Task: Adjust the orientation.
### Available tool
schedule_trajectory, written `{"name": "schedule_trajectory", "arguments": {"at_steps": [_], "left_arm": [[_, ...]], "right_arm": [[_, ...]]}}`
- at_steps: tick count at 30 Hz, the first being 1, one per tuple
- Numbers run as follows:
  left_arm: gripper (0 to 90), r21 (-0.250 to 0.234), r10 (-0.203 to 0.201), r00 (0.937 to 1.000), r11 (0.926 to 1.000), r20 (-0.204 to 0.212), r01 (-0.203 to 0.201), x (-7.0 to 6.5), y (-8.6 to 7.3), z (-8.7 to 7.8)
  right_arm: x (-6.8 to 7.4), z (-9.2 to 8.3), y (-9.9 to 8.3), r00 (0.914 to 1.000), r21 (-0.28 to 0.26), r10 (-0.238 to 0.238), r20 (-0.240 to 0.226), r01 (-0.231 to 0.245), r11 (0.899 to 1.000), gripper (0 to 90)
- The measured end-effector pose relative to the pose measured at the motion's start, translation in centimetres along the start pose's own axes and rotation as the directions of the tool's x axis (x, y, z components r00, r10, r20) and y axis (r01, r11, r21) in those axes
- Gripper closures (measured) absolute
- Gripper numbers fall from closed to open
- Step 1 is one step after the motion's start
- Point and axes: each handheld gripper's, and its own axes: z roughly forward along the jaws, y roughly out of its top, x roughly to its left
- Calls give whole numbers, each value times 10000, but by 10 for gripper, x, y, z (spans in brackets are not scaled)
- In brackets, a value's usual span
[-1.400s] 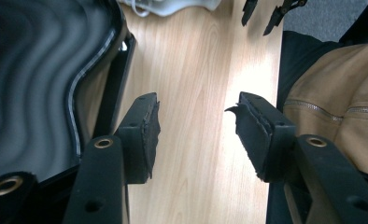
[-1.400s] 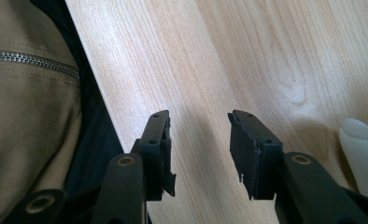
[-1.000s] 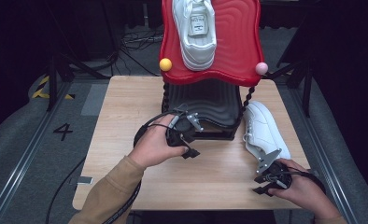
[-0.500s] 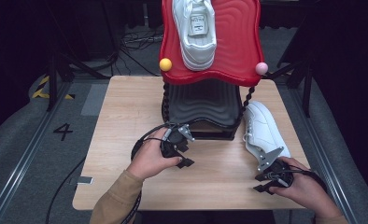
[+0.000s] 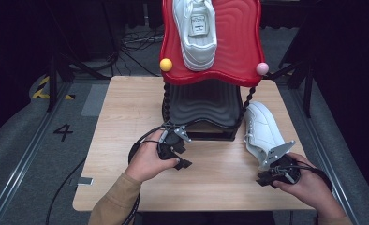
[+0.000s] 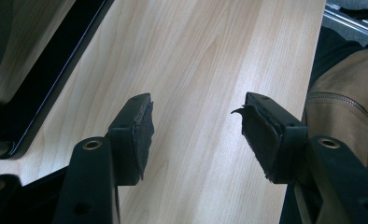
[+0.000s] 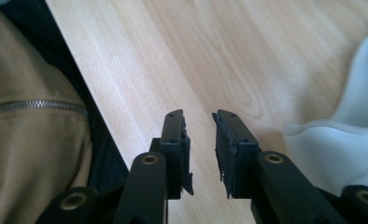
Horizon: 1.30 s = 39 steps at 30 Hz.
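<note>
One white shoe (image 5: 197, 33) lies on the red wavy top shelf (image 5: 234, 51) of a rack. A second white shoe (image 5: 261, 131) rests on the wooden table (image 5: 126, 117) to the right of the rack; its pale side (image 7: 345, 140) is close to my right jaws. My left gripper (image 5: 180, 157) sits low over the table in front of the rack's black lower tray (image 5: 201, 108), open, bare wood between its jaws (image 6: 196, 105). My right gripper (image 5: 263, 178) is by the shoe's heel end. Its jaws (image 7: 198, 116) have just been closing, a narrow gap left, nothing between them.
A yellow ball (image 5: 166, 64) and a pink ball (image 5: 262, 68) cap the rack's twisted black posts. The black tray's edge (image 6: 42, 107) is at the left in the left gripper view. A tan sleeve (image 7: 28, 140) lies near the table's front edge. Cables trail over the floor behind.
My left hand has drawn back from the black tray toward the table's front and sunk lower. The right hand has stayed beside the shoe.
</note>
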Motion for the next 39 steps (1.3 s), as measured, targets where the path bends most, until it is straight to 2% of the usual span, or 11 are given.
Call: {"name": "schedule_trajectory", "arguments": {"at_steps": [7,14,16,18,19,21,26,29,33,35,39], "left_arm": [[436,92,-131,9998,9999,-117,132,-1,-5,0],[435,188,-332,9992,9993,-204,336,-2,-13,0],[433,216,-368,9990,9991,-234,373,-2,-15,-1],[433,192,-444,9988,9988,-226,449,-2,-17,-1],[433,208,-431,9988,9988,-250,437,-1,-18,-1],[433,274,-483,9985,9984,-266,490,-1,-21,-1],[432,329,-635,9975,9974,-296,644,-1,-25,-1],[431,380,-690,9972,9968,-289,700,0,-26,1],[428,498,-628,9976,9967,-291,642,-1,-25,4],[428,508,-577,9981,9970,-210,587,-1,-24,5],[426,486,-549,9983,9973,-220,559,1,-23,6]], "right_arm": [[-12,-18,-1,9953,-686,654,713,-605,9958,820],[-30,-27,-10,9814,-1230,1355,1357,-1190,9852,890],[-36,-27,-13,9719,-1079,1582,1745,-1408,9841,894],[-38,-27,-14,9684,-1055,1674,1847,-1498,9831,895],[-42,-27,-16,9659,-1120,1827,1833,-1641,9801,896],[-48,-26,-19,9550,-1166,2139,2054,-1931,9742,897],[-58,-26,-24,9412,-1213,2480,2293,-2252,9667,899],[-61,-26,-25,9430,-1325,2591,2087,-2353,9629,900],[-61,-27,-27,9427,-1338,2586,2109,-2342,9629,900],[-62,-28,-28,9357,-1267,2613,2371,-2369,9632,900],[-66,-29,-35,9349,-1621,2855,2111,-2545,9534,900]]}}
